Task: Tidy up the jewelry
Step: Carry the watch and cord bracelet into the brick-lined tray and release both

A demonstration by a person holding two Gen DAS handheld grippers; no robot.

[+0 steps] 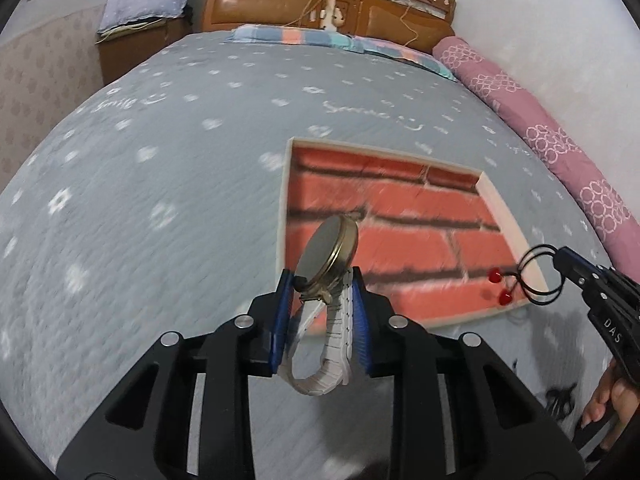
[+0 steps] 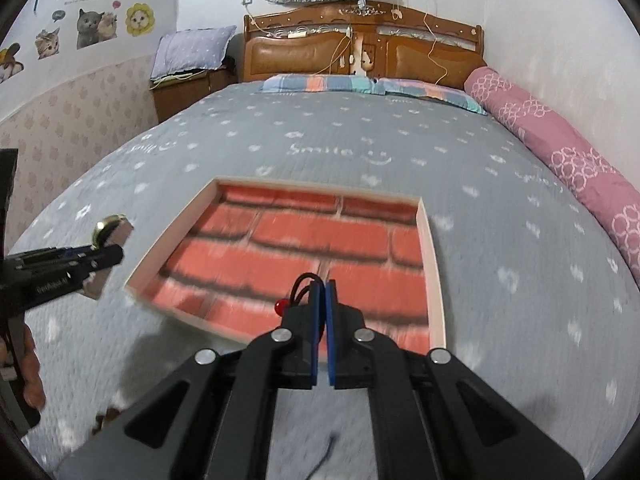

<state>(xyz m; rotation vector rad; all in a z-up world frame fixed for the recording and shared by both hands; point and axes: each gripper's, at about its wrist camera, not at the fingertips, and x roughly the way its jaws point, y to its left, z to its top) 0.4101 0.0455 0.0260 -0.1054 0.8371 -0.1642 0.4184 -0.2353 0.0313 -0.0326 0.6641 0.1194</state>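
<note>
My left gripper (image 1: pixel 320 284) is shut on a wristwatch (image 1: pixel 328 256) with a gold case and white strap, held in the air above the bed, just left of the tray's near left corner. My right gripper (image 2: pixel 323 286) is shut on a black hair tie with red beads (image 1: pixel 532 276), held over the tray's near right edge. The hair tie (image 2: pixel 298 292) shows only partly in the right wrist view. The shallow tray (image 1: pixel 502 216) has pale walls and a red brick-pattern floor. It lies on the grey bedspread and also shows in the right wrist view (image 2: pixel 430 264). The watch also shows there (image 2: pixel 108 232).
A pink rolled quilt (image 2: pixel 568 160) lies along the bed's right side by the wall. A wooden headboard (image 2: pixel 360 48) and striped pillows (image 2: pixel 372 88) are at the far end. A nightstand with a cushion (image 2: pixel 188 76) stands at the far left.
</note>
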